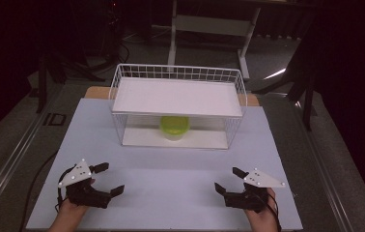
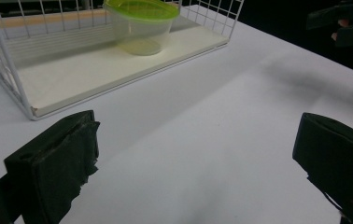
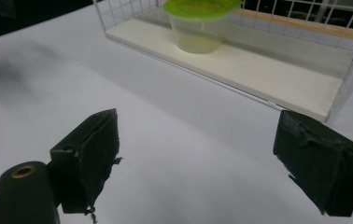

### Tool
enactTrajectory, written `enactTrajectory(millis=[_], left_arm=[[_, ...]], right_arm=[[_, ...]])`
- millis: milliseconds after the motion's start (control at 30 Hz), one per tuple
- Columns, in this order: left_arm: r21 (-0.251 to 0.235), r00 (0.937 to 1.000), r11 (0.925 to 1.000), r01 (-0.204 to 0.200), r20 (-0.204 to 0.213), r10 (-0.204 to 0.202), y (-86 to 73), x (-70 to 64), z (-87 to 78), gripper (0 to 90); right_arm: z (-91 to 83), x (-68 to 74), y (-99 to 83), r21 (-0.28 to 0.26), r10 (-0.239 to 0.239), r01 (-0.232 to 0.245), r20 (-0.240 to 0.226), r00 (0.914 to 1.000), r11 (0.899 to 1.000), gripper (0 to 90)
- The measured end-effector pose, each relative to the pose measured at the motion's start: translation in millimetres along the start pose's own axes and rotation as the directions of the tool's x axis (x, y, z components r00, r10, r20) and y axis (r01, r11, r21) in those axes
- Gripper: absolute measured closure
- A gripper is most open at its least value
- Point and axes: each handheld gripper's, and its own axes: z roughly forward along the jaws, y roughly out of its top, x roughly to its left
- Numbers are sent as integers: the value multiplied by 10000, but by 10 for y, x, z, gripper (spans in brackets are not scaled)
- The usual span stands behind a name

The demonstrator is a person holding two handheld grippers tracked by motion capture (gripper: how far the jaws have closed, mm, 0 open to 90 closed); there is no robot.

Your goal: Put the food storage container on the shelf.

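A clear plastic tub with a lime-green lid (image 1: 174, 126) (image 2: 139, 23) (image 3: 199, 25) stands upright on the bottom shelf of a white wire rack (image 1: 118, 87) (image 2: 6, 65) (image 3: 305, 93), under its white top board. My left gripper (image 1: 109, 179) (image 2: 195, 163) rests near the table's front left, open, with nothing between its jaws. At the front right, my right gripper (image 1: 230, 180) (image 3: 209, 163) is open too and holds nothing. Both sit well short of the rack, on the white tabletop (image 1: 171, 169).
The rack's open front faces me. Beyond the table stand a white desk frame (image 1: 209, 24) and dark stands on a grey floor. In the left gripper view the other hand's gripper (image 2: 342, 23) is at the upper right.
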Motion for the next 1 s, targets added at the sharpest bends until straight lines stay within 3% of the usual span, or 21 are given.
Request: enactTrajectory(millis=[367,767,1000], left_arm=[[-440,9996,9986,277,-102,-282,13,83,-68,11],[-345,9990,9987,383,-237,-391,-1,79,-56,11],[-544,9973,9959,720,-117,-727,-1,81,-67,11]], right_arm=[[63,-109,-67,123,268,-270,131,9996,9996,144],[125,-184,-124,504,377,-394,327,9988,9980,144],[137,-206,-140,581,379,-399,359,9986,9975,143]])
